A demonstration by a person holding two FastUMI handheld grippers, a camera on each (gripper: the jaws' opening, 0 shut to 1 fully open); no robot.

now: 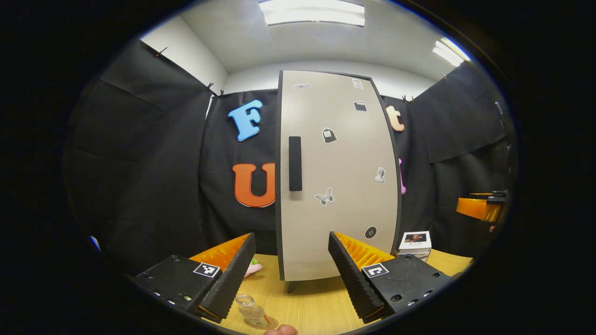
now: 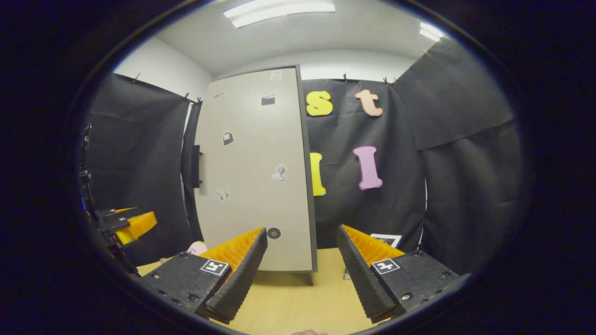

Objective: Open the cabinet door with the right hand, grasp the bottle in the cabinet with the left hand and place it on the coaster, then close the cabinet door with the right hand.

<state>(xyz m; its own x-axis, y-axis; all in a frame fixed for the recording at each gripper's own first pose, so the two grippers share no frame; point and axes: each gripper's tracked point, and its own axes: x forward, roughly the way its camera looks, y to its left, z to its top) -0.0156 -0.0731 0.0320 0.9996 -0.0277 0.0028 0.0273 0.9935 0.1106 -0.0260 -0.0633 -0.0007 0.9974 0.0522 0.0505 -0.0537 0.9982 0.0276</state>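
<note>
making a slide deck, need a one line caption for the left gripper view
Left gripper open before the closed cabinet door, with the bottle standing on the coaster on the table.

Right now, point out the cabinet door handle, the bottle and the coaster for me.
cabinet door handle (image 1: 295,163), left gripper view, middle of the dark vertical bar.
bottle (image 1: 251,311), left gripper view, its clear glass body, standing upright on the coaster.
coaster (image 1: 271,323), left gripper view, the rim showing beside the bottle's base.

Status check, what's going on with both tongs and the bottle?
Both tongs open, empty. Bottle on coaster. Cabinet door shut.
</note>
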